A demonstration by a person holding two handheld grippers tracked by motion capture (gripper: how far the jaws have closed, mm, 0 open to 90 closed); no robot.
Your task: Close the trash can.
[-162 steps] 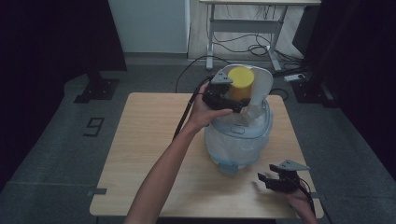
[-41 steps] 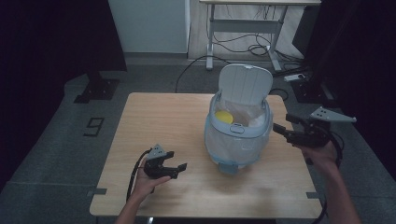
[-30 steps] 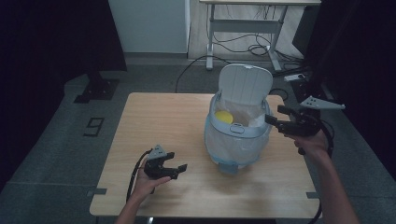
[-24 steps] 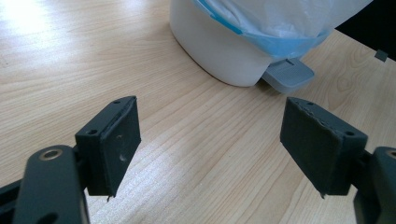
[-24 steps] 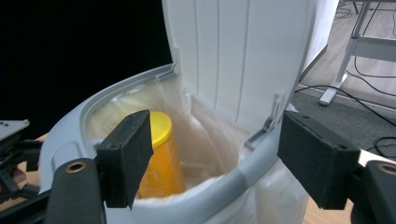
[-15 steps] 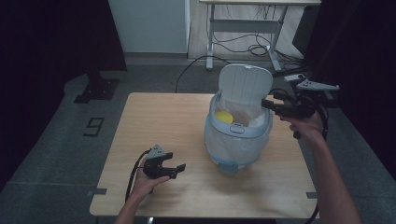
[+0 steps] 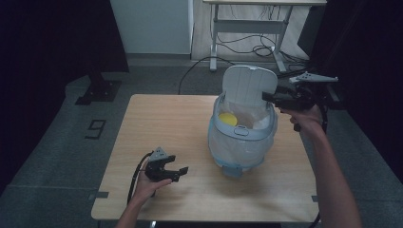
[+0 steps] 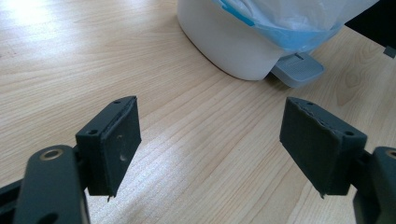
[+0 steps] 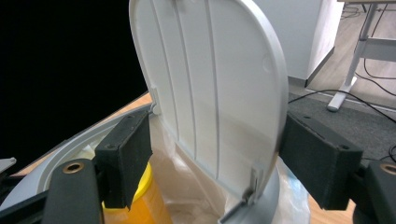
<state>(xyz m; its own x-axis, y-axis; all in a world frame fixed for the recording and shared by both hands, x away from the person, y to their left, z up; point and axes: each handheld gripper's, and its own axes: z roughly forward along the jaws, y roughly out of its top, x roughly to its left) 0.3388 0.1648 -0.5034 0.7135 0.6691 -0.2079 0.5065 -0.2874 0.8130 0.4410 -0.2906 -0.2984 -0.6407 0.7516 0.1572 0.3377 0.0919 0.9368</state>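
The bin [image 7: 242,137] stands right of centre on the table [image 7: 157,118], its raised lid [image 7: 249,85] behind; a container [image 7: 227,118] lies inside, at left.

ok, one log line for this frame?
bin lid: upright | right hand-held gripper: open, straddling lid edge | left hand-held gripper: open, idle | yellow item: in bin

Metal desk frame [image 7: 247,35], floor cables [image 7: 237,47] behind table [image 7: 157,118].

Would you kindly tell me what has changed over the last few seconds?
The left tool let go of the yellow container, now inside the bin, and withdrew to the table's near side. The right tool rose to the raised lid. The bin stayed put.
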